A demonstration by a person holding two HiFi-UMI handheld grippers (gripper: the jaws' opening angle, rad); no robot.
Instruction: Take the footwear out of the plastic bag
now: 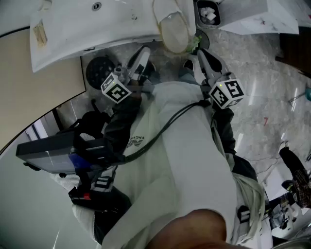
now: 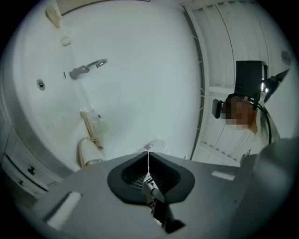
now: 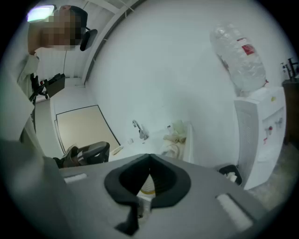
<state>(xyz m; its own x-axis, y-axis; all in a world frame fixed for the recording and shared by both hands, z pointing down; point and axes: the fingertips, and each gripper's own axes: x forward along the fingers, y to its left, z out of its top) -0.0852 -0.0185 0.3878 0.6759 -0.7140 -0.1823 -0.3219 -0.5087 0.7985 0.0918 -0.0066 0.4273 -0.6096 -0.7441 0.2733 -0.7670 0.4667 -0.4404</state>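
Observation:
A pale slipper in a clear plastic bag (image 1: 173, 28) lies at the near edge of a white washbasin (image 1: 97, 29). The bagged slipper (image 2: 88, 153) also shows low left in the left gripper view, and as a pale bundle (image 3: 175, 140) beside the tap in the right gripper view. My left gripper (image 1: 143, 53) is held in front of my chest, shut and empty, a short way left of the bag. To the bag's right my right gripper (image 1: 202, 52) is also shut with nothing in it. Neither gripper touches the bag.
A tap (image 2: 86, 70) sticks out over the basin. A small dark bin (image 1: 208, 13) with crumpled paper stands right of it. A water dispenser (image 3: 261, 135) carries a large bottle (image 3: 238, 56). A black chair (image 3: 88, 154) and dark gear (image 1: 63, 151) are at my left; marble floor (image 1: 262, 97) lies right.

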